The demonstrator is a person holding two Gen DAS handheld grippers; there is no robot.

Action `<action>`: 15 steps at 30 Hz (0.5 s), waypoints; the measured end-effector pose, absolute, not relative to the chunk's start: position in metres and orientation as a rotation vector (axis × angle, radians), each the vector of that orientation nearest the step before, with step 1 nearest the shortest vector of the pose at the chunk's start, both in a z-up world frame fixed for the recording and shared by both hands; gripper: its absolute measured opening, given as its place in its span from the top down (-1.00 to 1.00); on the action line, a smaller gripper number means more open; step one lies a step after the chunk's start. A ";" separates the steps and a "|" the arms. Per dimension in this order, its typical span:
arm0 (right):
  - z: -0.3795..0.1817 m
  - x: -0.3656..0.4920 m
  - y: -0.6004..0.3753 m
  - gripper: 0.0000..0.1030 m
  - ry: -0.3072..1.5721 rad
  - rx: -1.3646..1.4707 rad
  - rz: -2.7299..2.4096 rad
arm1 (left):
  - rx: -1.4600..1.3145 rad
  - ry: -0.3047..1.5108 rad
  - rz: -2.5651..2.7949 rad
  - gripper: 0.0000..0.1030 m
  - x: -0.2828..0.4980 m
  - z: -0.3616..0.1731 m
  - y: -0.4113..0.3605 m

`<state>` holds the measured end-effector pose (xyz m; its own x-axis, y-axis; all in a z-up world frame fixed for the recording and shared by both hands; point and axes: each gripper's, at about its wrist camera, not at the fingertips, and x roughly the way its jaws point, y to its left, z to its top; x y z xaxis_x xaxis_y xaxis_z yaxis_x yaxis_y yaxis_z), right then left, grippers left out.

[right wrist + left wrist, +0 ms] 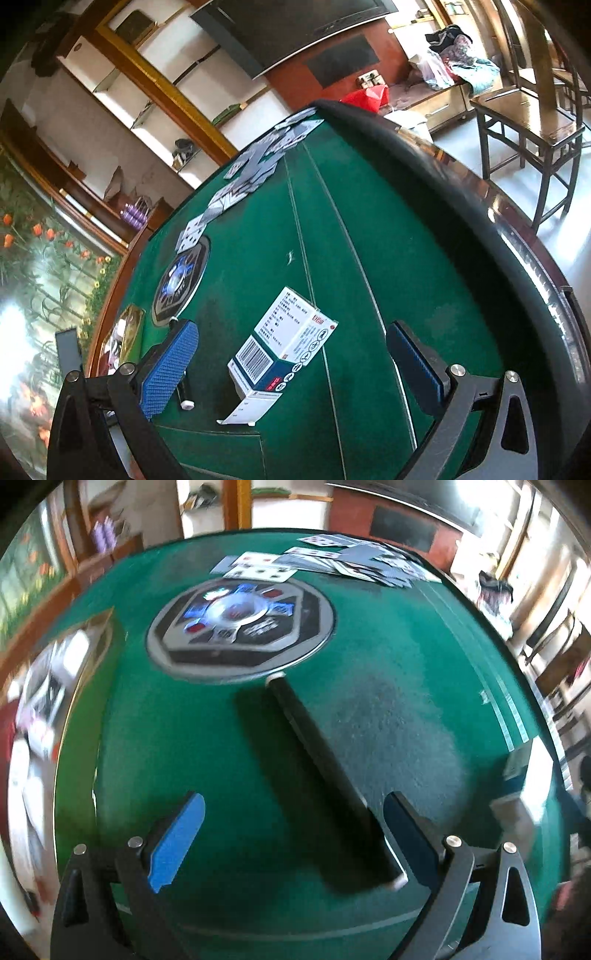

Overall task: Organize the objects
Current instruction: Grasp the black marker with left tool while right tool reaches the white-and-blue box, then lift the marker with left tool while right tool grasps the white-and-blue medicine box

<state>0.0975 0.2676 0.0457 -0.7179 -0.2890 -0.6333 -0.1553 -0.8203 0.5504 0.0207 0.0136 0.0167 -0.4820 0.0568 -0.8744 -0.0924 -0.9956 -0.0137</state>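
The green table [406,709] fills most of both views. In the left view its far edge curves across the top, with scattered cards [332,559] close to that edge on the right. A round emblem [240,624] sits mid-table, and open felt lies around it and to the right as far as the pale lines. In the right view the dark padded rim [461,192] sweeps down the right side, a chair [524,125] standing on the floor beyond it; bare felt runs between the rim and the box [284,347].

The left tongs [291,842] are wide open and hold nothing. A long black bar [321,760] lies on the felt between the fingers, running from near the emblem toward the right finger; whether it touches that finger cannot be told.

The right tongs [291,365] are also wide open and empty. The white and blue box lies between the fingers with its end flap open toward the camera, apart from both pads. A small white-tipped black thing [185,397] sits just beside the left pad.
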 end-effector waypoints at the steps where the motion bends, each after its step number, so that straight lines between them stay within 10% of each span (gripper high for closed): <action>1: 0.044 0.097 0.265 -1.00 -0.905 1.157 -2.689 | -1.535 0.091 2.638 -0.86 0.021 0.016 0.016; 6: 0.040 0.085 0.254 -1.00 -0.819 1.271 -2.682 | -1.469 0.108 2.655 0.15 0.026 0.025 0.006; 13: 0.035 0.071 0.232 -1.00 -0.697 1.371 -2.695 | -1.457 0.099 2.653 0.16 0.030 0.025 -0.011; 15: 0.031 0.065 0.226 -1.00 -0.663 1.421 -2.702 | -1.449 0.129 2.663 -0.10 0.030 0.024 -0.009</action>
<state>0.0651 0.2257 0.0313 -0.5858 -0.2085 -0.7832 -0.1778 -0.9097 0.3752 0.0297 -0.0087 0.0241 -0.5397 0.0535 -0.8402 -0.1343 -0.9907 0.0232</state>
